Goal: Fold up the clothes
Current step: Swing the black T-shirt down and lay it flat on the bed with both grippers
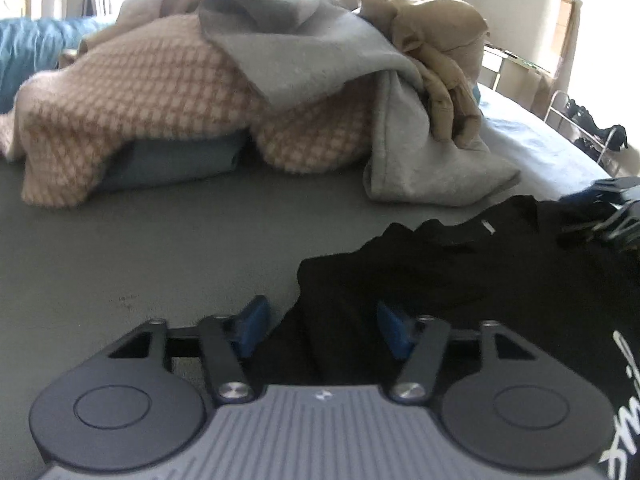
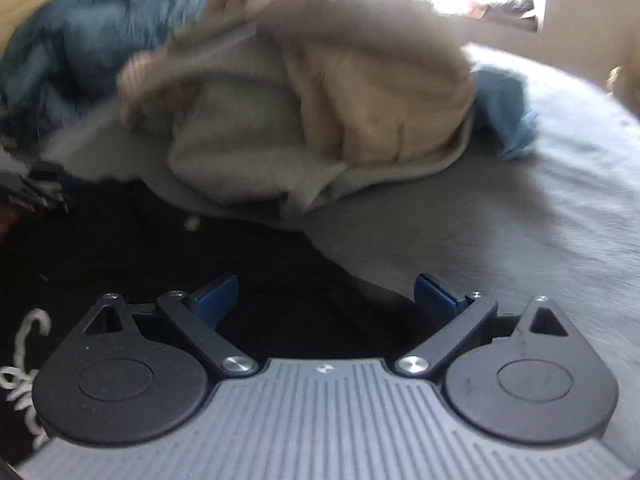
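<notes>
Both claws hover low over the black T-shirt, which lies spread on the bed just in front of the heap of unfolded laundry. Left claw stands released, jaws apart over the shirt's left edge, pads not pressing on cloth. Right claw is spread wide and empty above the shirt's right edge. Pinching now risks catching only the top layer, or the bedsheet with it, so the fold drags askew. Lifting toward the heap could snag the grey sweatshirt beside the shirt.
</notes>
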`<state>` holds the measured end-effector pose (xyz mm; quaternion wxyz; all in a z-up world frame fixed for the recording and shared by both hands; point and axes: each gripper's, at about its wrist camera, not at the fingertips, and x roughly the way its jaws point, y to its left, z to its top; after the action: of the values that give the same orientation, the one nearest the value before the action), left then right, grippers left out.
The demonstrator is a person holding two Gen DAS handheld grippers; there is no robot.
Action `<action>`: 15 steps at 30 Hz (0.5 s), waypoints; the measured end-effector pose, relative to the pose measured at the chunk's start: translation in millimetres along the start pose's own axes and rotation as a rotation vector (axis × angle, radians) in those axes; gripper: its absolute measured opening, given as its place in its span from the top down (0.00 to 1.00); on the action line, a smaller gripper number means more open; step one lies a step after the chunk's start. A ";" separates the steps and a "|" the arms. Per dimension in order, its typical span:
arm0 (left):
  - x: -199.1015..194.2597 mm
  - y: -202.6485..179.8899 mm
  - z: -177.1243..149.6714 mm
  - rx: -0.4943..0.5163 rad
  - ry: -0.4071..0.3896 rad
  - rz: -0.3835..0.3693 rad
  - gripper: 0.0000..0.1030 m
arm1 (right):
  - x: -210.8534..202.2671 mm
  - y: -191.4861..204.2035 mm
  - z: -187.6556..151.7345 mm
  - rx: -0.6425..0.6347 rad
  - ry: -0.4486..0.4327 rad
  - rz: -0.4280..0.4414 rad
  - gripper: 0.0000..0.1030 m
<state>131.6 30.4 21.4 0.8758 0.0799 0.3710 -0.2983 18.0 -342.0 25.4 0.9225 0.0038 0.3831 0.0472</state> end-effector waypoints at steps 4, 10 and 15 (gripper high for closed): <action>-7.6 -13.0 -5.4 0.088 -0.035 0.043 0.92 | 13.5 18.4 1.3 -0.065 0.067 -0.002 0.45; -15.4 -23.3 0.1 0.102 -0.141 0.141 0.95 | -0.8 60.4 -2.2 -0.216 0.051 -0.151 0.96; -3.6 -24.2 22.1 0.137 -0.164 0.189 0.95 | -2.1 54.3 10.9 -0.187 0.009 -0.234 0.96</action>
<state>128.8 4.5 41.6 0.9199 0.1492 0.2677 -0.2446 19.7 -287.8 37.0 0.9163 -0.1271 0.3789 -0.0249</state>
